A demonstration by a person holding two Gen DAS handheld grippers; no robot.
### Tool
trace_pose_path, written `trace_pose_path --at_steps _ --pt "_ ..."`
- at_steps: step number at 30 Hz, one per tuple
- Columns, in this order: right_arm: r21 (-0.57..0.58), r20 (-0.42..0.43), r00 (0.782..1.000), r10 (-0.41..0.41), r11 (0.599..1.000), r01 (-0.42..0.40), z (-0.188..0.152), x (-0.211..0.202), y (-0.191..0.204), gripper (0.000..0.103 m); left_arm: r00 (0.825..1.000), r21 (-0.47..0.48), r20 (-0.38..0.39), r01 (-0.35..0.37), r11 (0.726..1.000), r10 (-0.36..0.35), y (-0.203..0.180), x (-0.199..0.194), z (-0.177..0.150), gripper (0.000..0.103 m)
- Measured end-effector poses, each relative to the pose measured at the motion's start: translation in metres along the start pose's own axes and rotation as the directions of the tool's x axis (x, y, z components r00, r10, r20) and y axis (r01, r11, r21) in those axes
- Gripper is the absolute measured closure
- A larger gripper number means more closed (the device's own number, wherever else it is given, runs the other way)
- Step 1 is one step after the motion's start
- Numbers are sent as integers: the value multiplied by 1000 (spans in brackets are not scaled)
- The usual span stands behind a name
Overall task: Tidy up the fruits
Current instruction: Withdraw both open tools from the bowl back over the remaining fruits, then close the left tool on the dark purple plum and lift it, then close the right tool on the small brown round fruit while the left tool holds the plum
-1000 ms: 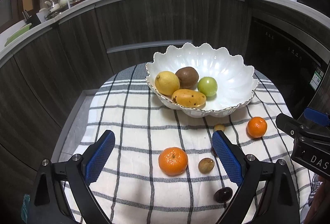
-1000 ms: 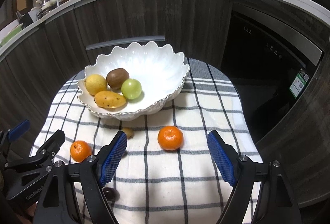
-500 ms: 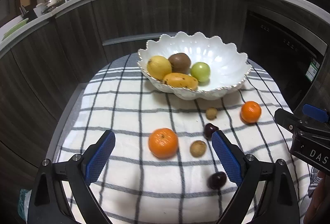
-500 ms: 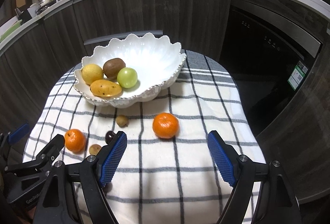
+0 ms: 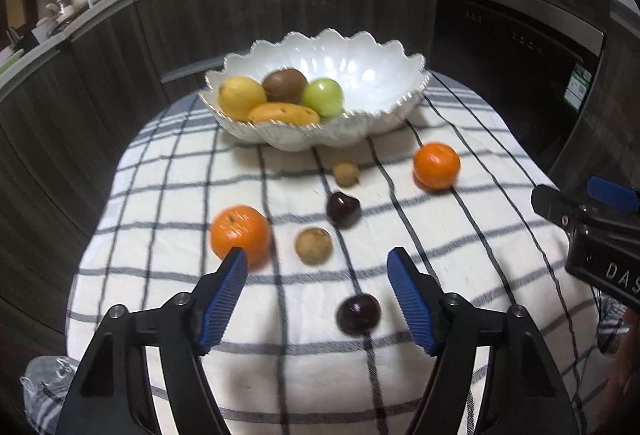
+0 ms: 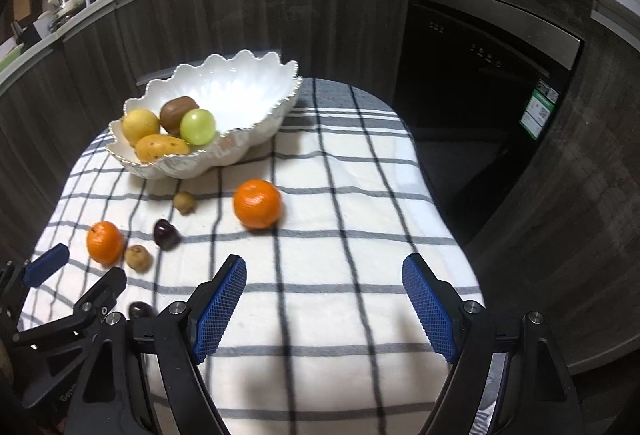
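a white bowl (image 5: 372,83) with a wavy edge stands at the far side of a checked cloth (image 5: 168,187). in the bowl lie a lemon (image 5: 240,97), a kiwi (image 5: 285,85), a green apple (image 5: 323,97) and a small mango (image 5: 284,113), all touching each other.

on the cloth, outside the bowl, there are two oranges: the left orange (image 5: 240,235) and the right orange (image 5: 436,165). between them lie two small brown fruits (image 5: 314,246) (image 5: 346,173) and a dark cherry (image 5: 343,209); a second cherry (image 5: 358,313) is nearer.

the left gripper (image 5: 316,265) is closing, with nothing pressed between its pads; its left pad is in front of the left orange. the right gripper (image 6: 324,271) is wide and empty above the bare cloth, near the right orange.
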State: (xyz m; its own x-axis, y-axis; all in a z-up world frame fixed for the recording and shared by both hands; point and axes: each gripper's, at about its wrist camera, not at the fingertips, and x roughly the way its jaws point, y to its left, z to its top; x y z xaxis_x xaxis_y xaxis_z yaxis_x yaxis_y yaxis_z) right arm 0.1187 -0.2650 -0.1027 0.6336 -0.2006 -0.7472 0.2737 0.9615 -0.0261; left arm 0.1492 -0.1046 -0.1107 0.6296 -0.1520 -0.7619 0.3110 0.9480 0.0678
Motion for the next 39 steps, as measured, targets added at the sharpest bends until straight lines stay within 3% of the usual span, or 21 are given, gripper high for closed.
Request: trace_pose_path --at_steps 3,10,22,39 --pt "11 -11 1000 -7 1000 7 -5 3 -6 22 1000 15 -21 12 1000 -11 -7 5 -5 45" --pt "22 -16 1000 2 1000 -1 -8 6 -10 22 998 26 -56 35 999 -33 -15 13 -15 51" --pt "5 -32 999 10 1000 -9 -12 9 -3 22 992 43 -104 72 997 -67 -23 30 -29 74" --pt "-25 -34 999 39 999 -40 -4 6 15 22 999 7 -23 46 999 -46 11 5 -17 74"
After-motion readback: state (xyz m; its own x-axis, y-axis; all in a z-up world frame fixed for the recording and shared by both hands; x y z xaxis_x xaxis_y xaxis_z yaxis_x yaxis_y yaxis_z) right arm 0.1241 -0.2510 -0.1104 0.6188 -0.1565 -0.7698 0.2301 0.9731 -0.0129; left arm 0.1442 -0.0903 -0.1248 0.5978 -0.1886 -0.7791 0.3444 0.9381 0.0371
